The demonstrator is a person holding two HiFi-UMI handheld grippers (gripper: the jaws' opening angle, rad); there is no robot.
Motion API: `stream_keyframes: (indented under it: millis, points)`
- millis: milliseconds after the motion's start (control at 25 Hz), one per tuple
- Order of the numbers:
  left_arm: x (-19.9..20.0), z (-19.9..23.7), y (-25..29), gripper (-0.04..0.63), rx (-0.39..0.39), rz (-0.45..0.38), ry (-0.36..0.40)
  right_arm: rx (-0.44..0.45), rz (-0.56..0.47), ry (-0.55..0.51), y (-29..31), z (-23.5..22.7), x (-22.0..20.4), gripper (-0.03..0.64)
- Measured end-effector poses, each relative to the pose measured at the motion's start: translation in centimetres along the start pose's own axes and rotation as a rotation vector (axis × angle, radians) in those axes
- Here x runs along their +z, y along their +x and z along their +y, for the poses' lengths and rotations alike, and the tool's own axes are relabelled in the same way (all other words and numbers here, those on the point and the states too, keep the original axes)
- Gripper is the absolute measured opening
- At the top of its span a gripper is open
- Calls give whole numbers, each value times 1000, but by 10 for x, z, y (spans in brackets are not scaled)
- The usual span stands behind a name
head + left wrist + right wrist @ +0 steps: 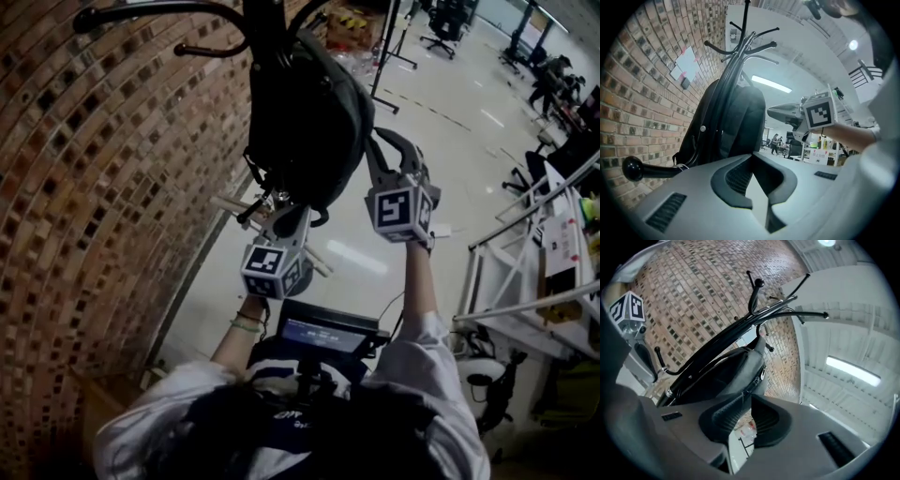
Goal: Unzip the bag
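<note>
A black backpack (305,112) hangs from a black coat rack (169,11) beside a brick wall. My left gripper (267,199) points at the bag's bottom left corner. In the left gripper view the left gripper (752,157) has its tips together with nothing between them, and the backpack (736,122) hangs ahead to the left. My right gripper (378,141) is at the bag's right side. In the right gripper view the right gripper (744,399) shows a narrow slit between its tips. The backpack (722,376) and its silver zipper pull (762,373) sit just beyond them.
The brick wall (84,187) curves close on the left. White tables and frames (553,272) stand to the right, and office chairs (445,23) are far off across the pale floor. A small screen (323,333) sits at the person's chest.
</note>
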State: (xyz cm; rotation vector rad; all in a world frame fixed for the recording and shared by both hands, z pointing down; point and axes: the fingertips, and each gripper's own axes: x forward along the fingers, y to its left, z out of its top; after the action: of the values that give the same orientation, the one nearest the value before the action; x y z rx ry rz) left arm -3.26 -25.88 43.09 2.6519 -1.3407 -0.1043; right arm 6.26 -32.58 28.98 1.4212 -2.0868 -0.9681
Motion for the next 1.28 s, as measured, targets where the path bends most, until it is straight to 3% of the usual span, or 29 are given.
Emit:
stream_keyframes:
  millis: [200, 480, 760, 920, 1000, 1280]
  points:
    - [5, 0, 7, 9, 37, -14, -12, 74, 19, -218, 11, 8, -1, 100]
    - [6, -2, 8, 9, 89, -27, -16, 146, 10, -423, 16, 7, -1, 107]
    - [9, -2, 9, 9, 118, -43, -19, 106, -56, -366, 5, -2, 7, 102]
    - [10, -1, 9, 9, 136, -52, -36, 78, -129, -301, -9, -6, 12, 37]
    - [10, 0, 9, 9, 145, -57, -52, 67, -159, -274, -12, -10, 17, 35]
    - [10, 0, 13, 9, 145, -67, -54, 56, -167, -308, 3, -15, 26, 28]
